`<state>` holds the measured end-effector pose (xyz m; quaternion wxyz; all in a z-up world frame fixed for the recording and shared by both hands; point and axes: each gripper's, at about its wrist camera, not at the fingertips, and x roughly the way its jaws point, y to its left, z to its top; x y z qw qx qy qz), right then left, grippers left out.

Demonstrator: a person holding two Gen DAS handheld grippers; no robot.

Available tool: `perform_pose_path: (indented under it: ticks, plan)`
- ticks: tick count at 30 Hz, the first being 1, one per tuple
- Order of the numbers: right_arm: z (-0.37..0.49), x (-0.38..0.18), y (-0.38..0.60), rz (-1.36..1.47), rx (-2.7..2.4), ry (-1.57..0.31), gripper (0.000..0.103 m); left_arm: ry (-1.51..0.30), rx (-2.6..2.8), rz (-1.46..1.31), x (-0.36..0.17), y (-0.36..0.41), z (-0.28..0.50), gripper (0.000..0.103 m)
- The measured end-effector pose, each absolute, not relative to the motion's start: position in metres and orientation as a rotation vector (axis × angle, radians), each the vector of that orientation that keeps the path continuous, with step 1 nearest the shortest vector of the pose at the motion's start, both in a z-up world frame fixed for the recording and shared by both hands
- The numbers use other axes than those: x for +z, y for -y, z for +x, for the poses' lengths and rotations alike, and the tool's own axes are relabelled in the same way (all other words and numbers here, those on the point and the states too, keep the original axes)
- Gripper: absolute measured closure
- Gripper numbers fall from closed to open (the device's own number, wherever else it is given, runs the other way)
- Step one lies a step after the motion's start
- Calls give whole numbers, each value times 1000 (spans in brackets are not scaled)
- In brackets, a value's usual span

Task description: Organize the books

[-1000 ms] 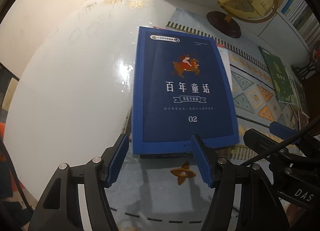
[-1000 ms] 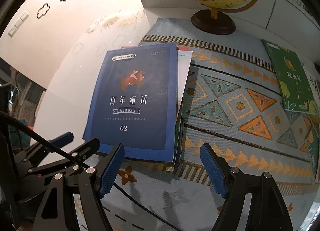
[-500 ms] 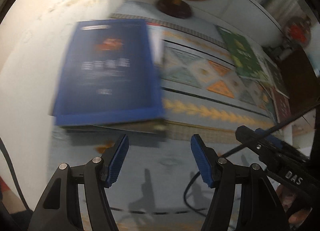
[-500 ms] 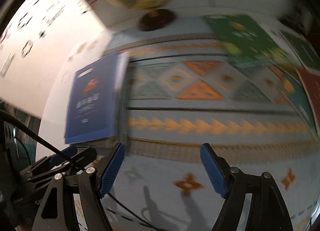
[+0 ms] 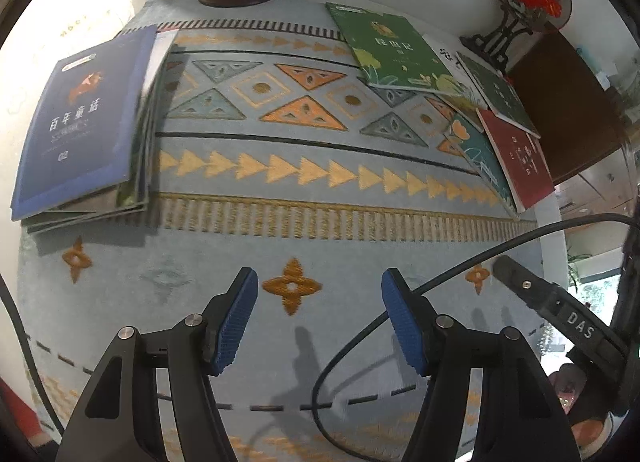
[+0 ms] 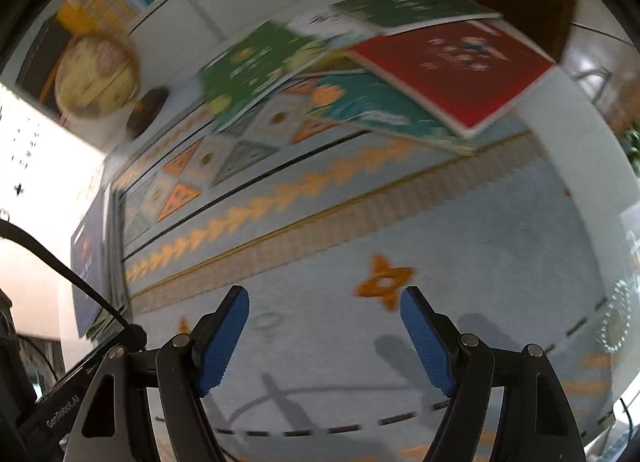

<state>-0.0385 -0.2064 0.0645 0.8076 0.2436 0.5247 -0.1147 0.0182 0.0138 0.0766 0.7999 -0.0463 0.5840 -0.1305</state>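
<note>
Both tongs have been swung away from the blue book (image 5: 76,117), which is left on top of the stack at the left end of the patterned bench cloth (image 5: 304,197). The left tongs (image 5: 316,318) and right tongs (image 6: 324,338) are held apart and empty. The scattered books, led by the red book (image 6: 452,65), are now faced; one is probably collected next.

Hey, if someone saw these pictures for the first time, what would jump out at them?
Probably the patterned blue-grey rug, with a stack topped by a dark blue book at its left edge and loose green, teal and red books, like the red book, scattered at its right. A yellow globe stands behind.
</note>
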Motion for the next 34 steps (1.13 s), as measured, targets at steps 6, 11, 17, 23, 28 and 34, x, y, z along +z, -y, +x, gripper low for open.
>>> perform_pose_path:
  ticks: [6, 11, 17, 23, 28, 34]
  plan:
    - [-47, 47, 212, 338, -312, -1084, 27, -1181, -214, -1, 52, 3, 11, 41]
    - [-46, 17, 206, 167, -282, -1090, 25, -1136, -134, 38, 24, -3, 12, 36]
    - [-56, 12, 204, 76, -284, -969, 13, -1013, -112, 61, 6, 8, 6, 0]
    - [-59, 5, 215, 116, -273, -938, 0, -946, -83, 31, 2, 11, 2, 0]
    - [-58, 5, 214, 116, -274, -937, 0, -954, -2, -28, 4, 15, 8, 0]
    - [-60, 5, 214, 116, -275, -936, 0, -953, 50, -54, 3, 15, 11, 0]
